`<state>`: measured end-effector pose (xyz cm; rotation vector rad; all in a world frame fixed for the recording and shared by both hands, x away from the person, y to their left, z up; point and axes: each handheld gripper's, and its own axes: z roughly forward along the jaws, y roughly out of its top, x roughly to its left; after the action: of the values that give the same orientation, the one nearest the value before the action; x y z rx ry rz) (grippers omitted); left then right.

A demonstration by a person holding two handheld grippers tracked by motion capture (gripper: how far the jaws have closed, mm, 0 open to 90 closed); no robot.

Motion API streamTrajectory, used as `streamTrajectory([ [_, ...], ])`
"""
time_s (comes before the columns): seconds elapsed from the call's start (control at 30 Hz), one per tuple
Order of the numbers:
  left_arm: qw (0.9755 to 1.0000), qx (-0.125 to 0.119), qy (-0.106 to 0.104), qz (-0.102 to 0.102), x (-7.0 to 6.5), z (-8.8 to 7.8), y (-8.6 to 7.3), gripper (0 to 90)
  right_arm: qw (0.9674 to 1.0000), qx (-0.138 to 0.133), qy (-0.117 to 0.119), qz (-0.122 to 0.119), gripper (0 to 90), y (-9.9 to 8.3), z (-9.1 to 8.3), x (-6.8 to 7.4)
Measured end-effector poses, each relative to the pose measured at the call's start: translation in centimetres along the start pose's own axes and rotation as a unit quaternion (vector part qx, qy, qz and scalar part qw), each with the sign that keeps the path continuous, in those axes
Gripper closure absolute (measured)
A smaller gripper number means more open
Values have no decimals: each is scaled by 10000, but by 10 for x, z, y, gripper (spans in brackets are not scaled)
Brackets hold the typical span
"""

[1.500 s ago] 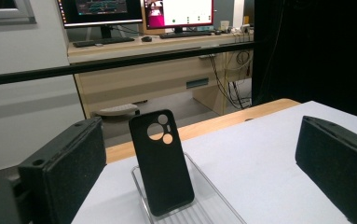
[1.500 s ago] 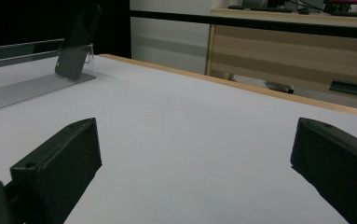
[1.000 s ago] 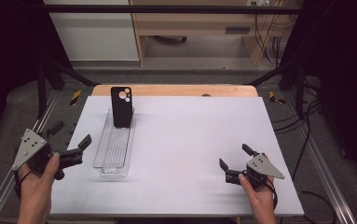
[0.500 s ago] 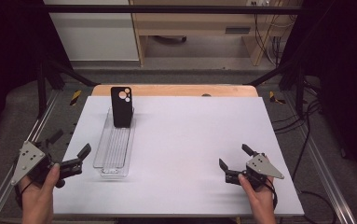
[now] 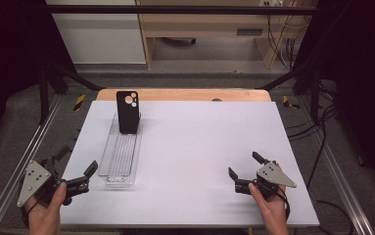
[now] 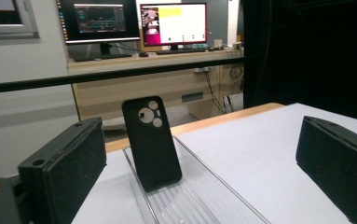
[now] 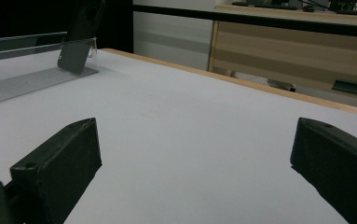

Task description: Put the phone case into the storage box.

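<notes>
Phone case [image 5: 127,111] leans upright at the clear tray's [image 5: 121,161] far end, both spread grippers near the table's [image 5: 199,142] front edge.

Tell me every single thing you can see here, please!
phone case: one, black, standing upright at the far end of the clear tray
clear tray: one, see-through plastic, lying on the left part of the table
table: one, white top with a wooden far edge
monitors: two, switched on, on a wooden desk behind the table
left gripper: one, black with a grey plate, jaws open, near left edge, beside the tray's near end
right gripper: one, black with a grey plate, jaws open, near right part of the table
hands: two, one holding each gripper
</notes>
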<state>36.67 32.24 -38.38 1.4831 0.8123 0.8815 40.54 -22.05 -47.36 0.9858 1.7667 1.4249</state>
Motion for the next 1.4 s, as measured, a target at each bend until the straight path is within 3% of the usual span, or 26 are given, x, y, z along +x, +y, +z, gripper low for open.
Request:
streamTrajectory([
  [0.33,9998,37,-200,37,-6,3,-15,11,10000,8,-28,-15,19,0,-1,-1],
  [0.77,9993,105,-340,147,-3,9,-29,12,10000,8,-91,-1,19,0,-3,-4],
  [1.1,9971,-10,-756,32,-10,19,-45,8,10000,17,-72,-37,19,0,-2,-3],
  [1.27,9973,6,-736,25,-11,20,-49,7,9999,20,-66,-86,19,1,-3,-3],
  [1.4,9975,163,-693,-30,-8,22,-57,7,9999,9,-85,-91,19,1,-3,-4],
])
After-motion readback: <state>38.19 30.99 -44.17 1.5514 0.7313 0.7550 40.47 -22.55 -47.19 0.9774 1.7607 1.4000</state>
